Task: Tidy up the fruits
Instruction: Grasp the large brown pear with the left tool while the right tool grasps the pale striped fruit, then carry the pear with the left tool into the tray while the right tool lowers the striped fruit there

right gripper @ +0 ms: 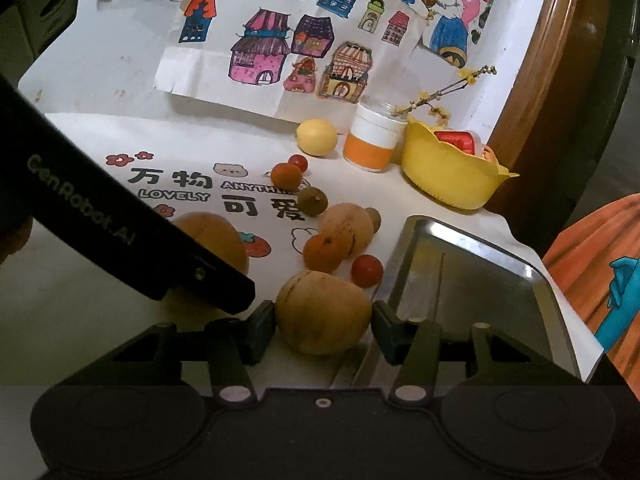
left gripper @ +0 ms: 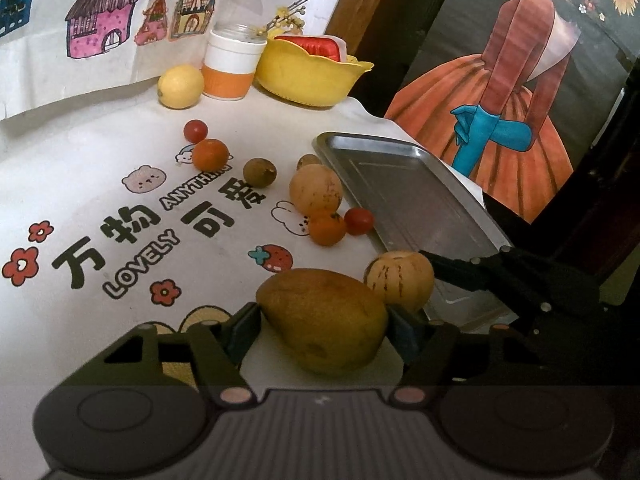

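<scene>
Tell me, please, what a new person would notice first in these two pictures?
Probably the two fruits caught between fingers: a large brownish mango sits inside the left gripper, and a pale striped melon inside the right gripper. Next comes the empty metal tray at the table's right edge, with small oranges and tomatoes scattered on the cartoon-printed cloth beside it.

You are in a home: cartoon-print tablecloth [left gripper: 100, 184], child's house drawings [right gripper: 280, 40], yellow bowl [left gripper: 308, 76], wooden chair [right gripper: 532, 92].
</scene>
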The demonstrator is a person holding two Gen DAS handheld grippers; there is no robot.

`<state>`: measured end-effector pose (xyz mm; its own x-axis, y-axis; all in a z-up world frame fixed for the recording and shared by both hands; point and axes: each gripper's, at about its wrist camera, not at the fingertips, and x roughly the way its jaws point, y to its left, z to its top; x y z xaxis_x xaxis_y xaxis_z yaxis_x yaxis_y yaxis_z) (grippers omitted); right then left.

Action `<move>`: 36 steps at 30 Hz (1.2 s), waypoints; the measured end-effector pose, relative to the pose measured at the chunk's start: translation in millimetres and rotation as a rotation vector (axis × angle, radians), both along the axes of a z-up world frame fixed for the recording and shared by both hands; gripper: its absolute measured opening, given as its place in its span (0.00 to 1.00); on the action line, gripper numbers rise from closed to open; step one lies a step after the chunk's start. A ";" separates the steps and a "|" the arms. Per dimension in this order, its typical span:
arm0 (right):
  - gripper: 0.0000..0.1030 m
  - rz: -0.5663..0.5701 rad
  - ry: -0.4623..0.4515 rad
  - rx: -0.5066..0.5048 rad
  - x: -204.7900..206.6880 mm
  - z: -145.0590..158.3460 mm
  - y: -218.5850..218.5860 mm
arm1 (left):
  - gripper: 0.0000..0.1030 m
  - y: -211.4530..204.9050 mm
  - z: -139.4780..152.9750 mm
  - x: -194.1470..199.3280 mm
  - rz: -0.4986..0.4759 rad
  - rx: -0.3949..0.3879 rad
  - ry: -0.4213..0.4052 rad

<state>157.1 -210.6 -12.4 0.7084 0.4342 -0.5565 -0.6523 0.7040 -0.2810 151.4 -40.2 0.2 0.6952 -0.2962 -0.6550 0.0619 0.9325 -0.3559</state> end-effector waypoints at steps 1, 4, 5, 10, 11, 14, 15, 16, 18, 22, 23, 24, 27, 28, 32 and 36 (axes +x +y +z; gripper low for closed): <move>0.52 -0.001 0.005 0.006 0.3 0.2 -0.7 | 0.70 0.2 0.0 -0.4 0.001 -0.002 0.000; 0.52 -0.006 0.014 0.025 -0.3 0.1 -2.3 | 0.69 1.1 -0.7 -1.7 0.005 -0.009 0.000; 0.52 -0.006 0.016 0.031 -0.9 0.0 -2.8 | 0.69 1.8 -0.8 -2.1 0.006 -0.014 -0.001; 0.52 -0.012 0.024 0.063 -6.3 -0.2 -7.3 | 0.67 5.2 -1.1 -4.9 0.018 -0.040 0.002; 0.52 -0.013 0.024 0.068 -7.9 0.1 -8.2 | 0.67 6.3 -1.2 -5.6 0.021 -0.046 0.003; 0.52 -0.022 0.023 0.085 -12.1 2.0 -12.9 | 0.67 9.4 -1.6 -7.9 0.038 -0.056 -0.002; 0.52 -0.027 0.023 0.092 -13.2 2.7 -14.6 | 0.67 10.3 -1.5 -8.4 0.041 -0.059 -0.005; 0.52 -0.031 0.023 0.100 -14.3 3.4 -16.5 | 0.67 11.2 -1.5 -8.5 0.045 -0.064 -0.006; 0.52 -0.042 0.024 0.116 -15.3 4.7 -20.2 | 0.66 12.8 -1.3 -8.0 0.051 -0.077 -0.008; 0.52 -0.064 0.020 0.143 -15.1 7.0 -26.7 | 0.66 12.2 0.1 -6.0 0.053 -0.083 -0.019; 0.52 -0.069 0.021 0.150 -14.5 7.5 -28.2 | 0.66 12.0 0.6 -5.6 0.052 -0.085 -0.021; 0.52 -0.073 0.022 0.157 -14.0 7.9 -29.5 | 0.66 12.0 1.3 -5.1 0.052 -0.088 -0.024; 0.52 -0.086 0.018 0.172 -12.7 9.3 -33.7 | 0.66 10.8 4.8 -2.0 0.043 -0.097 -0.031; 0.52 -0.091 0.017 0.177 -11.9 10.3 -35.0 | 0.66 9.6 6.4 0.1 0.037 -0.095 -0.031; 0.52 -0.106 0.019 0.215 -5.5 18.5 -43.3 | 0.66 3.3 16.5 14.7 0.010 -0.098 -0.036; 0.52 -0.143 0.003 0.227 9.4 28.3 -53.8 | 0.66 -7.9 27.2 33.7 -0.017 -0.097 -0.064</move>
